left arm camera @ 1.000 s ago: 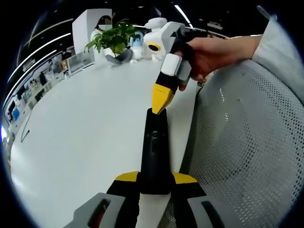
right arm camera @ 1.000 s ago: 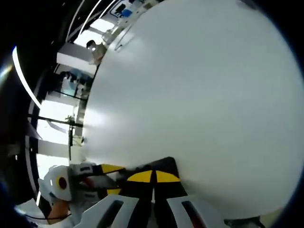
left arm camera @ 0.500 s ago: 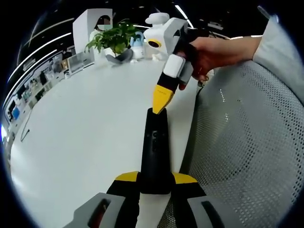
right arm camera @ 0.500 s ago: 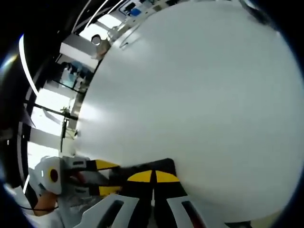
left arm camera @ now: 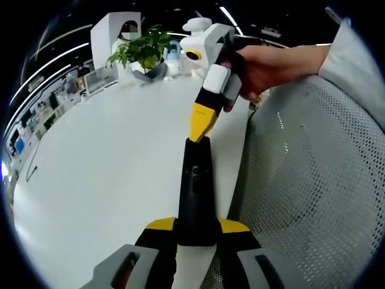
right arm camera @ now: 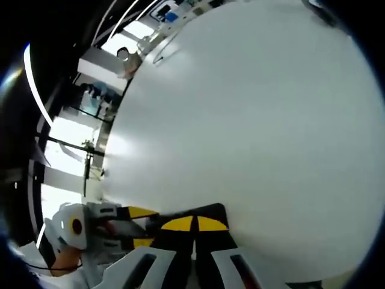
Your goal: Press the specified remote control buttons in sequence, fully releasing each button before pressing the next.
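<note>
The stiff, light remote control (left arm camera: 195, 192) is clamped by the left gripper (left arm camera: 197, 232); the right gripper (left arm camera: 200, 122), jaws together, presses its far end.

Yellow-tipped black-and-white right hand-held gripper (left arm camera: 200, 123); light grey sleeve (left arm camera: 352, 57).

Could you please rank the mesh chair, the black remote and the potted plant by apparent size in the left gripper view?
1. mesh chair
2. black remote
3. potted plant
The plant stands farther away, so its real size is unsure.
</note>
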Action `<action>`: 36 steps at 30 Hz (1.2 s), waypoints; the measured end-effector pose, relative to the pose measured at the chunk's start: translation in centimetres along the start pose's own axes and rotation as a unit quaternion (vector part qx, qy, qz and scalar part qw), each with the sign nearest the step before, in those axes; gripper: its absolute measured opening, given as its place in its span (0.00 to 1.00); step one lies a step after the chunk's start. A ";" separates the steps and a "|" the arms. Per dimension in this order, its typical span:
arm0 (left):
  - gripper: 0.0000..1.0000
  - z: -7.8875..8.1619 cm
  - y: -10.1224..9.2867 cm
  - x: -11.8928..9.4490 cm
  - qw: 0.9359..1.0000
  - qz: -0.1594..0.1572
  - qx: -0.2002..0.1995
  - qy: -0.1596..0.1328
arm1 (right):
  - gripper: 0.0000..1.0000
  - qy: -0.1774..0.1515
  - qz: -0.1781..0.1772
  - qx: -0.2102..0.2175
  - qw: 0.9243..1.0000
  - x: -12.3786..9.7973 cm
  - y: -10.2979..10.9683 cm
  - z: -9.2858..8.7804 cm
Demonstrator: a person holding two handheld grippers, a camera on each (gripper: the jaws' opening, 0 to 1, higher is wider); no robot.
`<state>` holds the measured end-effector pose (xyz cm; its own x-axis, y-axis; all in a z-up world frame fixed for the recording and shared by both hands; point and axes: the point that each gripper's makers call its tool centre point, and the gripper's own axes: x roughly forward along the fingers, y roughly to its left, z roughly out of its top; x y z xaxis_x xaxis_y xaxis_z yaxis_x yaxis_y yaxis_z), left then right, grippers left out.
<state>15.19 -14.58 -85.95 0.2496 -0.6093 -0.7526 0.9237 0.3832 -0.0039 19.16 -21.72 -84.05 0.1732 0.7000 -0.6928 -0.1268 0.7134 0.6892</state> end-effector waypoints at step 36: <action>0.25 0.1 -0.1 0.2 1.000 -0.004 -0.001 -0.003 | 0.00 0.014 -0.031 -0.036 0.999 0.7 -0.5 -0.8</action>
<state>15.15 -14.80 -86.03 0.2442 -0.6169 -0.7481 0.9252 0.3794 -0.0108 18.52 -21.62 -85.05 0.1548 0.6544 -0.7402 -0.1873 0.7551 0.6283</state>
